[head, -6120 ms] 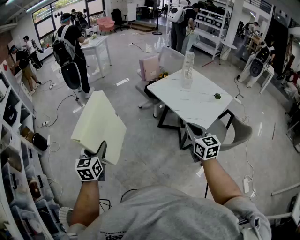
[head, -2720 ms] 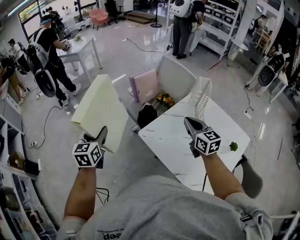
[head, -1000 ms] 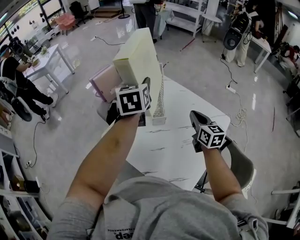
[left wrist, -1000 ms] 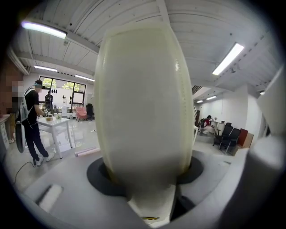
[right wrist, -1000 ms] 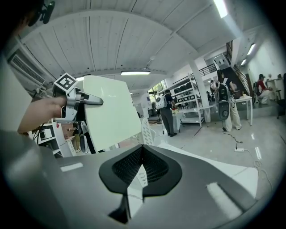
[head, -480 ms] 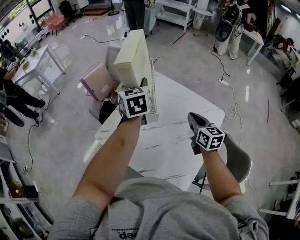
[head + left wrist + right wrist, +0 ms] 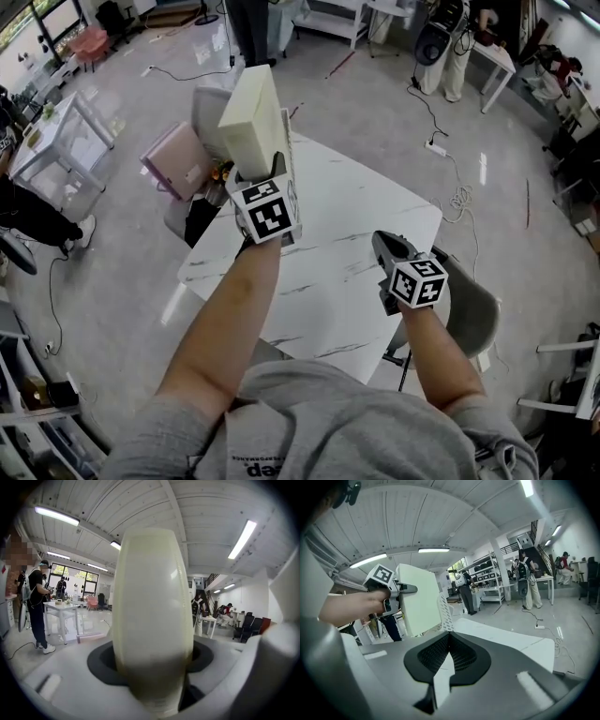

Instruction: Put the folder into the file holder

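My left gripper (image 7: 274,171) is shut on the lower end of a pale yellow folder (image 7: 251,117), which stands nearly upright over the far left of the white marble table (image 7: 361,211). In the left gripper view the folder (image 7: 152,611) fills the space between the jaws. The white mesh file holder (image 7: 446,613) stands just right of the folder (image 7: 419,599), mostly hidden in the head view. Whether the folder's lower edge is in a slot I cannot tell. My right gripper (image 7: 386,246) hovers over the table's right side, shut and holding nothing.
A grey chair (image 7: 473,314) stands at the table's near right. A pink box (image 7: 178,159) and another grey chair (image 7: 211,105) sit beyond the table's left edge. People stand at the back, and cables lie on the floor (image 7: 450,202).
The person has come from the open floor up to the table. Over the last second the left gripper has sunk with the folder toward the file holder, and the right gripper has dropped slightly.
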Action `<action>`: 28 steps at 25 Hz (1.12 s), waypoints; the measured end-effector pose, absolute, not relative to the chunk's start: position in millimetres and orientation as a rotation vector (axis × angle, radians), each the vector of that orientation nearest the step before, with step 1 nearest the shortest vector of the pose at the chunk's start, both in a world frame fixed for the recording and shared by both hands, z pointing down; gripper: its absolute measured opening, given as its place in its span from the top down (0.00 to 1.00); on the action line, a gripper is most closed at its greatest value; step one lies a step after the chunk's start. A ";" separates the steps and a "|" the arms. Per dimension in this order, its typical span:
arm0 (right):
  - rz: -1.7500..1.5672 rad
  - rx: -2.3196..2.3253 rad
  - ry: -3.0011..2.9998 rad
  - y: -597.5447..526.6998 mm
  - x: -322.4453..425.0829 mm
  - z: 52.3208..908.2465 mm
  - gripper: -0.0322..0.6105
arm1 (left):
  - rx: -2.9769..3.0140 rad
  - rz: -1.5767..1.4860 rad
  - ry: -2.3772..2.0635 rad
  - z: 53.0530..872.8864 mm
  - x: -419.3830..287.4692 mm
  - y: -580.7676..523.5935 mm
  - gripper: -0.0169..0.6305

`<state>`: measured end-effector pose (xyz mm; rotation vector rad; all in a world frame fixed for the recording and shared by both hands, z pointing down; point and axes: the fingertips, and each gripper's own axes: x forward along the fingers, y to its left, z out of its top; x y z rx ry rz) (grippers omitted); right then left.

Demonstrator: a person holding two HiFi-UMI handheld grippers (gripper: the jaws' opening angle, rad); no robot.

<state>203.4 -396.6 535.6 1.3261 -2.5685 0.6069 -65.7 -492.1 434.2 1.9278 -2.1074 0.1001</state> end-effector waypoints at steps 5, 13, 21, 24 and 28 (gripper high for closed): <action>0.627 1.351 -2.544 -392.5 212.9 542.2 0.95 | 1.962 0.115 -2.123 453.4 -62.4 -497.0 0.47; 0.644 1.371 -2.523 -391.4 218.4 550.4 0.95 | 2.070 0.014 -2.137 421.1 -60.5 -500.3 0.49; 0.642 1.344 -2.543 -394.7 212.1 546.3 0.95 | 2.132 -0.077 -2.192 409.3 -57.8 -506.3 0.48; 0.593 1.293 -2.572 -395.9 199.4 542.5 0.95 | 2.148 -0.101 -2.194 423.3 -55.8 -512.6 0.48; 0.591 1.239 -2.590 -393.1 190.2 541.9 0.95 | 2.153 -0.146 -2.200 439.6 -57.6 -519.7 0.47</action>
